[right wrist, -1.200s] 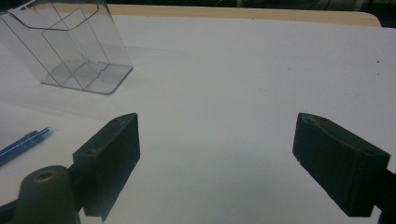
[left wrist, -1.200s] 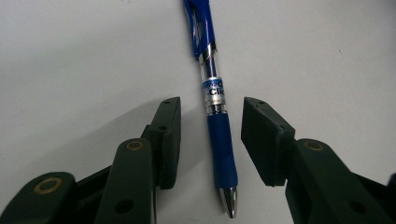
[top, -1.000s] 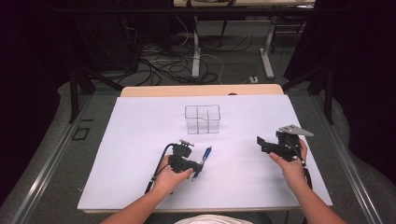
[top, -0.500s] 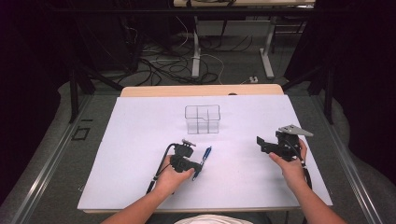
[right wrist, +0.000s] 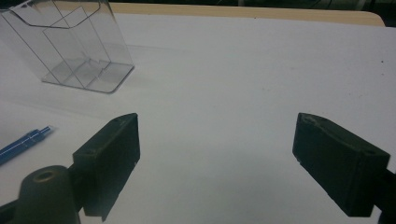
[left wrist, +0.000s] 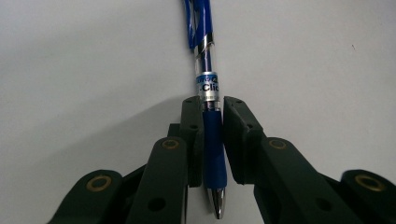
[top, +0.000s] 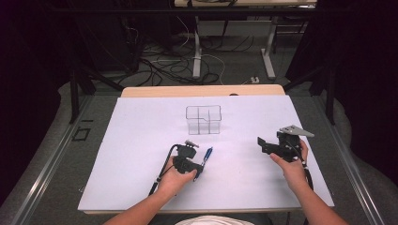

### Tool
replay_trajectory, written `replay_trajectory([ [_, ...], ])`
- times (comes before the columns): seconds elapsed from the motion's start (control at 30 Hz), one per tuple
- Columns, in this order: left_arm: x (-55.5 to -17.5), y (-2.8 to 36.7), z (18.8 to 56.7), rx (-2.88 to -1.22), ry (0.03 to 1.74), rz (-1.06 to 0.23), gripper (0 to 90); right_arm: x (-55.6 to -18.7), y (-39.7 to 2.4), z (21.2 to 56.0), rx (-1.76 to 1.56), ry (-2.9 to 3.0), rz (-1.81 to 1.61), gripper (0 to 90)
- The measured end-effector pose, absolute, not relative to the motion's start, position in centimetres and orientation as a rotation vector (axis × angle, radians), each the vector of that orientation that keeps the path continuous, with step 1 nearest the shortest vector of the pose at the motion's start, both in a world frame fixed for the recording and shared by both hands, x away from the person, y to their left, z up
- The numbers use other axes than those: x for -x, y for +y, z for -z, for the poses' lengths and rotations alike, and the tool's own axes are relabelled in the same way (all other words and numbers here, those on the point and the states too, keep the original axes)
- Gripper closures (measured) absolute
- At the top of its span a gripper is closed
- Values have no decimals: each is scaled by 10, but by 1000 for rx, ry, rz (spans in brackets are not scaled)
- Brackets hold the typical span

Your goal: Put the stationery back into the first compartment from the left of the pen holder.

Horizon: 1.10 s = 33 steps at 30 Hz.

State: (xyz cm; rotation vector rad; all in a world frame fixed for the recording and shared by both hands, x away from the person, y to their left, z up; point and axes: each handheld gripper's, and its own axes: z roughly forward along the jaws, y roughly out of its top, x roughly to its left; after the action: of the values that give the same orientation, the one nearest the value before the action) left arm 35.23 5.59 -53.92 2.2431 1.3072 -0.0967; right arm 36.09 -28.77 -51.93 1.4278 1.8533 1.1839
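Note:
A blue click pen [top: 207,156] lies on the white table sheet [top: 141,140], pointing away from the person. In the left gripper view my left gripper [left wrist: 213,105] has its two pads against the rubber grip of the blue click pen [left wrist: 214,144], one on each side; its jaws have just been closing around the pen. The pen's metal tip points back toward the camera. In the high view my left gripper [top: 196,169] sits low on the sheet at centre front. My right gripper [top: 268,146] hovers at the right, and my right gripper [right wrist: 217,126] stands wide open with nothing in it.
A clear plastic organizer box [top: 203,119] with inner dividers stands behind the pen, and the same clear box [right wrist: 70,46] is at the upper left of the right gripper view. The pen's blue end [right wrist: 23,142] lies at that view's left. A wooden table edge [top: 202,90] runs along the back.

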Motion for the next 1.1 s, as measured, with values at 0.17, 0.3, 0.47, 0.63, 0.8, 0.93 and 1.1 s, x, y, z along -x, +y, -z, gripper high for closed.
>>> replay_trajectory([
  [0.17,-354,56,539,-2232,1315,113,794,-361,-288,520,-1429,1853,-1185,147],
  [0.3,-355,58,540,-2220,1325,136,796,-361,-287,520,-1424,1856,-1187,147],
  [0.47,-357,59,539,-2235,1306,146,798,-361,-287,520,-1430,1855,-1188,147],
  [0.63,-357,60,539,-2246,1291,148,799,-361,-287,519,-1421,1856,-1186,147],
  [0.8,-359,65,537,-2227,1293,160,799,-360,-287,519,-1418,1854,-1186,146],
  [0.93,-361,70,532,-2209,1285,158,799,-360,-285,518,-1400,1861,-1180,146],
  [1.1,-362,77,524,-2197,1265,166,799,-356,-279,513,-1323,1875,-1151,146],
])
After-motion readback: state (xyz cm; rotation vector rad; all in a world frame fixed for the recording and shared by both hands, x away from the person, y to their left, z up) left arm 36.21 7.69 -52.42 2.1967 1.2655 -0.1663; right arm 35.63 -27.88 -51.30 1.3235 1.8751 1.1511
